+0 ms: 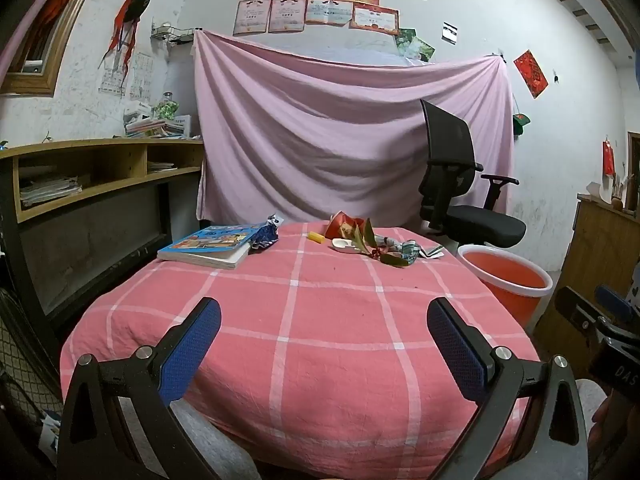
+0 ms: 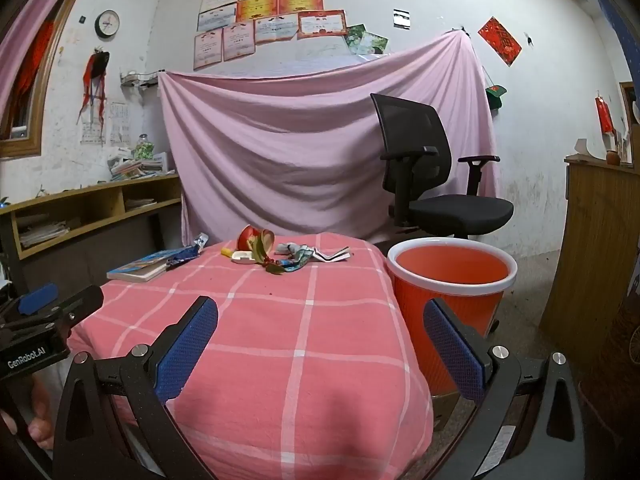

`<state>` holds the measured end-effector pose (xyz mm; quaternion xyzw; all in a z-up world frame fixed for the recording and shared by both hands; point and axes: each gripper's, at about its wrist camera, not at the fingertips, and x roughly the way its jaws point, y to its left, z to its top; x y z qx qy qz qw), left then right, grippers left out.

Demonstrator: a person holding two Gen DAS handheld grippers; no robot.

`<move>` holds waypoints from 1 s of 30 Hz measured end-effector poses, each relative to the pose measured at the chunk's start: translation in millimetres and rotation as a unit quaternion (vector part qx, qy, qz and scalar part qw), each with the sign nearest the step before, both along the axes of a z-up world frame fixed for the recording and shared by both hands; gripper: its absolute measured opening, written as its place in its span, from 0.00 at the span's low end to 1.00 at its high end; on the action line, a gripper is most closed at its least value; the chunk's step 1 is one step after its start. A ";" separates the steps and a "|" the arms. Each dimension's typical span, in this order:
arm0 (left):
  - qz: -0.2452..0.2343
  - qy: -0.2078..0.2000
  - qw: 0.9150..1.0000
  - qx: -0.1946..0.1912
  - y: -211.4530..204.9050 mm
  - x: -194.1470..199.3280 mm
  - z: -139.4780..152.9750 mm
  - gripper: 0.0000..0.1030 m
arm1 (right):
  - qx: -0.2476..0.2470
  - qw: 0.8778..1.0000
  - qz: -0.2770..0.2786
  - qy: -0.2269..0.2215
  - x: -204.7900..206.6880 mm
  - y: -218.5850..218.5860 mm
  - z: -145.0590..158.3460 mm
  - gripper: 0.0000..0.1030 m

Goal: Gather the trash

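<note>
Trash lies at the far side of the pink checked table [image 1: 320, 320]: a crushed red cup [image 1: 343, 225], leaves with red berries [image 1: 370, 246], a white scrap [image 1: 345, 245], a yellow piece [image 1: 315, 237], crumpled wrappers [image 1: 408, 249] and a blue wrapper [image 1: 266, 234]. The same pile shows in the right wrist view [image 2: 276, 254]. An orange bin [image 2: 450, 276] stands on the floor right of the table; it also shows in the left wrist view [image 1: 506, 282]. My left gripper [image 1: 324, 340] and my right gripper [image 2: 320, 338] are both open and empty, at the table's near edge.
A book [image 1: 208, 246] lies at the table's far left. A black office chair [image 2: 432, 184] stands behind the bin, before a pink hanging sheet [image 1: 344, 136]. A wooden shelf [image 1: 100, 172] runs along the left, a wooden cabinet [image 2: 596, 236] on the right.
</note>
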<state>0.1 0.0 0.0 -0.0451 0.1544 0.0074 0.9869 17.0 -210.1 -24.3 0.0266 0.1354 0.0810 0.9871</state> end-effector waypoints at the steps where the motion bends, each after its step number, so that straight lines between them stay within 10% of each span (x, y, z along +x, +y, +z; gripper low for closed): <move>1: 0.000 0.000 1.000 0.000 0.0 0.0 0.0 0.98 | 0.000 1.000 0.000 0.000 0.0 0.0 0.1 1.00; 30: 0.000 -0.001 1.000 0.001 0.1 -0.1 0.0 0.98 | 0.001 1.000 0.000 0.002 0.7 0.8 -0.2 1.00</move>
